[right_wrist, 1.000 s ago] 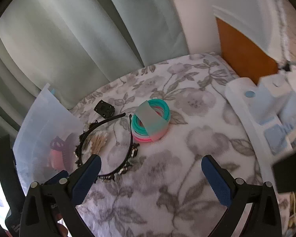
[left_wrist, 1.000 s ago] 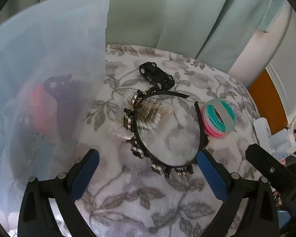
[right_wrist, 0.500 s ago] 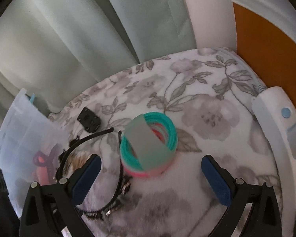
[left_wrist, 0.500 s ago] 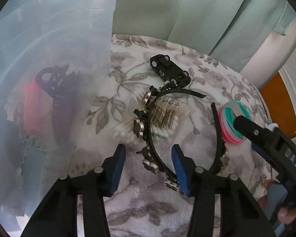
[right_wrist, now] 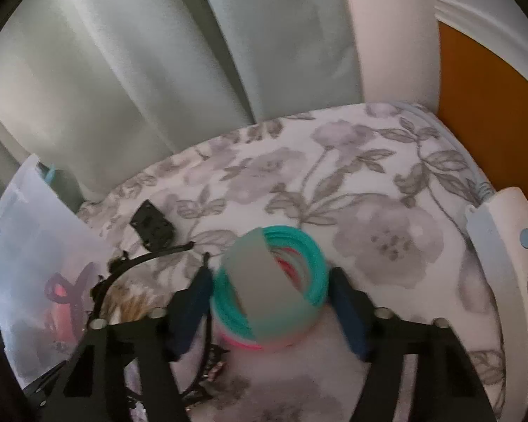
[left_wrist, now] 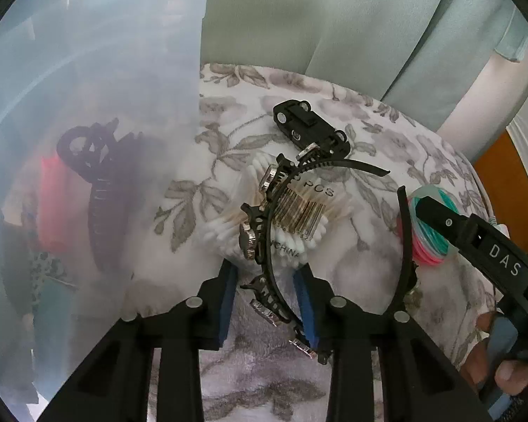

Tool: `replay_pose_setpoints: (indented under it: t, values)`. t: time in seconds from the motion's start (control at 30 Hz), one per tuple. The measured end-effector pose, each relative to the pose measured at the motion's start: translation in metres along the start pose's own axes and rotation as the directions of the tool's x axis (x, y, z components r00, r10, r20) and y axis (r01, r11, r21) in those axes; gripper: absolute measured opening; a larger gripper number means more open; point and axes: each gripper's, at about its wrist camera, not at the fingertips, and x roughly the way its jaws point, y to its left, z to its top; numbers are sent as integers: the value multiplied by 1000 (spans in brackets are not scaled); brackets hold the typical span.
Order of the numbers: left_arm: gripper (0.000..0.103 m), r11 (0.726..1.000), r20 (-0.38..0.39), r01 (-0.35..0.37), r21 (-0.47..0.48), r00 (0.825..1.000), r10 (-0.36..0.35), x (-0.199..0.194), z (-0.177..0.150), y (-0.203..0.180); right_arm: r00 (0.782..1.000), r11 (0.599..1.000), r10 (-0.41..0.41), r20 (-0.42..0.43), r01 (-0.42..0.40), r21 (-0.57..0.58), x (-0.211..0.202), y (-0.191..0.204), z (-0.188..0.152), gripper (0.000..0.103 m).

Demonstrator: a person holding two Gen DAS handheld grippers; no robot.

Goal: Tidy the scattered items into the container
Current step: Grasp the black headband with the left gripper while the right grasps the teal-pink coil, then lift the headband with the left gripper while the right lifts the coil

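Observation:
On the floral blanket lies a black jewelled headband [left_wrist: 264,246] over a packet of cotton swabs [left_wrist: 292,218]. My left gripper [left_wrist: 267,302] straddles the headband's near arc; its jaws are closing, with a gap left at the left pad. A teal and pink bundle of hair ties [right_wrist: 264,281] in a grey paper band sits between the pads of my right gripper [right_wrist: 271,306], whose jaws are also closing. A small black toy car [left_wrist: 309,130] lies beyond the headband. The translucent container [left_wrist: 88,105] stands at the left, holding a black claw clip [left_wrist: 98,183].
Pale green curtains hang behind the blanket [right_wrist: 369,211]. A white unit [right_wrist: 503,246] and an orange panel [right_wrist: 482,105] border the right side. One finger [left_wrist: 475,239] of the right gripper reaches into the left wrist view, with a hand below it.
Both grippers came forward and down onto their items. The left jaws narrowed from wide around the headband. The right jaws narrowed around the hair tie bundle.

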Motion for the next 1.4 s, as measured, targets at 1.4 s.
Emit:
replay_pose_setpoints:
  t: [1.4]
  values:
    - [9, 995, 158, 84, 55, 983, -92, -144, -17, 5, 991, 988, 54, 126, -71, 136, -169, 16, -46, 66]
